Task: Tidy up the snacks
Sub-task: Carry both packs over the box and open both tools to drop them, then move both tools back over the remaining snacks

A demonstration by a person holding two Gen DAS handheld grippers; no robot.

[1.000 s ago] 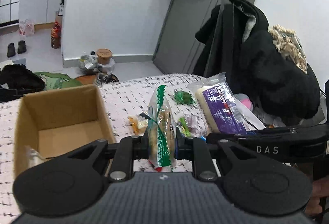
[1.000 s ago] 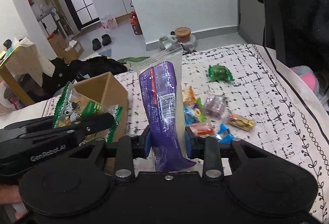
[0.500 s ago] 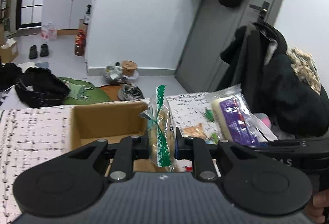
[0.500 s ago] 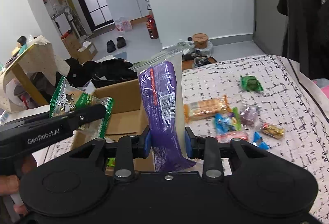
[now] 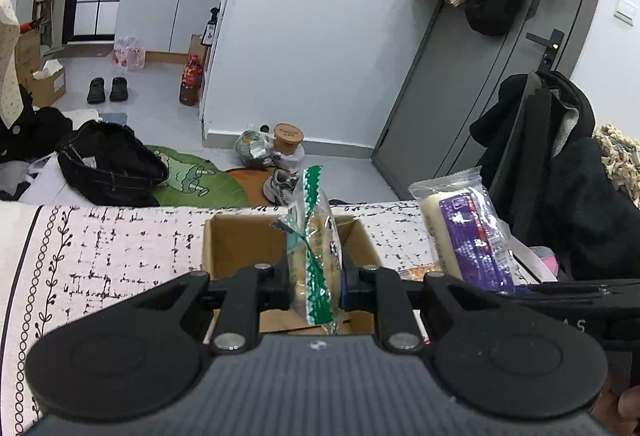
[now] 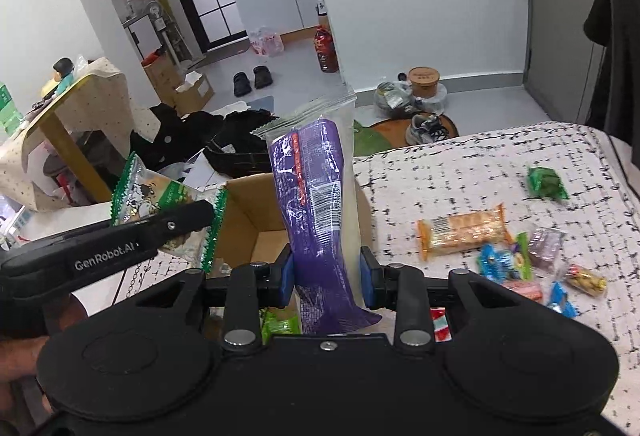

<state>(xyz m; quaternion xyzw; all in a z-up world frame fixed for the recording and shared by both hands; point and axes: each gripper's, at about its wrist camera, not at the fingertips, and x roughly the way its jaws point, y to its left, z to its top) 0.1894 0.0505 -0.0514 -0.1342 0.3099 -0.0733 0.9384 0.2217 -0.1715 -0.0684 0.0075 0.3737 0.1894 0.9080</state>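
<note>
My left gripper (image 5: 314,286) is shut on a green-edged snack packet (image 5: 316,248), held upright over the open cardboard box (image 5: 240,248). The right gripper (image 6: 326,270) is shut on a tall purple-and-white snack bag (image 6: 316,211), also upright, just right of the box (image 6: 250,211). In the right wrist view the left gripper (image 6: 200,213) holds the green-edged packet (image 6: 160,195) at the box's left side. In the left wrist view the purple bag (image 5: 468,232) stands to the right. Something green (image 6: 280,326) lies low in the box.
Loose snacks lie on the patterned cloth (image 6: 480,171): an orange cracker pack (image 6: 460,230), a green packet (image 6: 546,183), several small candies (image 6: 520,268). Beyond the bed edge are a black bag (image 5: 108,163), shoes and a jar on the floor. Dark coats (image 5: 560,187) hang at right.
Both grippers have swung left with their packets; the box has come from the left side of the left wrist view to directly under the green-edged packet. Both grips are unchanged.
</note>
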